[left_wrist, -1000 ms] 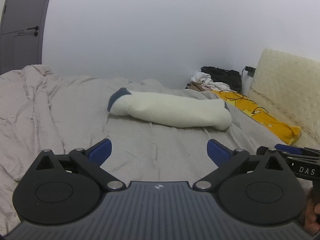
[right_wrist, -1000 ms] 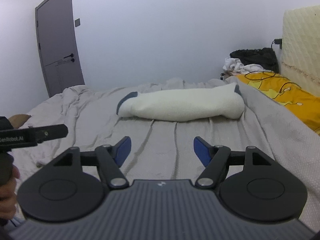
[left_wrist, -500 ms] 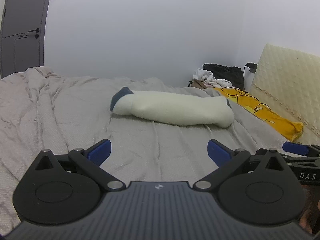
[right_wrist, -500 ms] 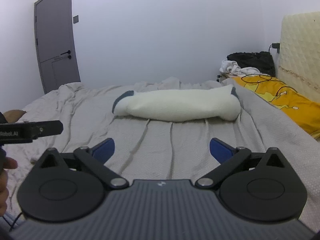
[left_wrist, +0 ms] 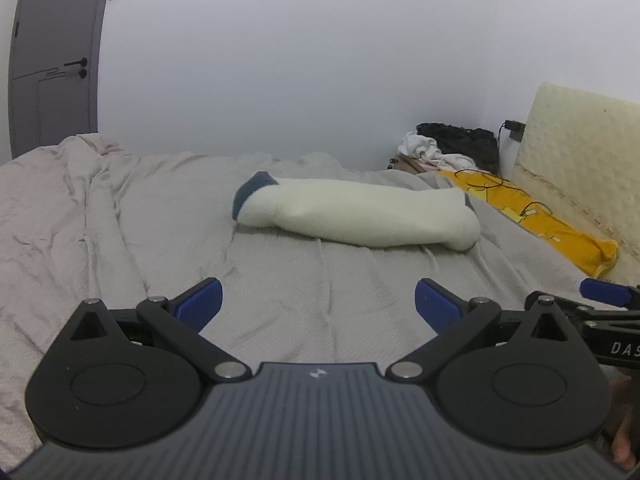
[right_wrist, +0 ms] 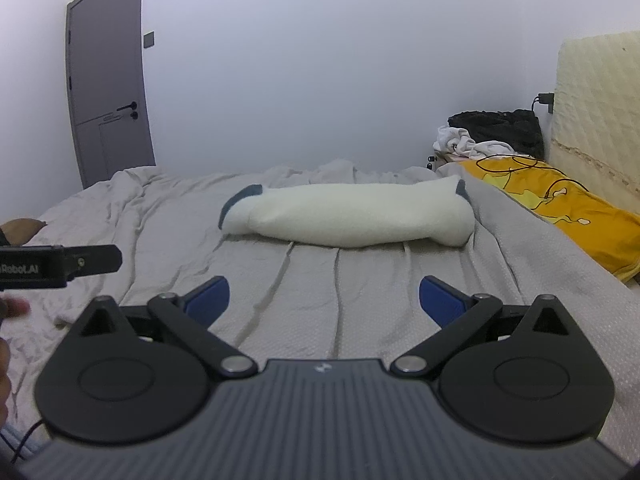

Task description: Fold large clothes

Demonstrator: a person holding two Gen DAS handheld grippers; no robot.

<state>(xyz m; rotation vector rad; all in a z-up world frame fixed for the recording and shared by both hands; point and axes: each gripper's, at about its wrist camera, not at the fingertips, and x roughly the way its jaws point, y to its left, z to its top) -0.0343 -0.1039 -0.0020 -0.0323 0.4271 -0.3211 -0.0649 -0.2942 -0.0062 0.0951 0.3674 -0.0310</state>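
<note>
We hold the left claw (left_wrist: 316,300) and right claw (right_wrist: 324,298) spread wide and empty above the bed (right_wrist: 360,300). The rolled cream garment (right_wrist: 352,218) lies at twelve o'clock; we should reach together, one claw per end.

Your right gripper (left_wrist: 608,294) is cut off at three o'clock in the left view. The heap (right_wrist: 492,136) at two o'clock, perhaps clothes, is too small to tell.

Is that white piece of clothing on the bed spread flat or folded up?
Folded up: the white garment lies as one long, thick bundle across the grey bedspread, dark trim showing at both ends.
</note>
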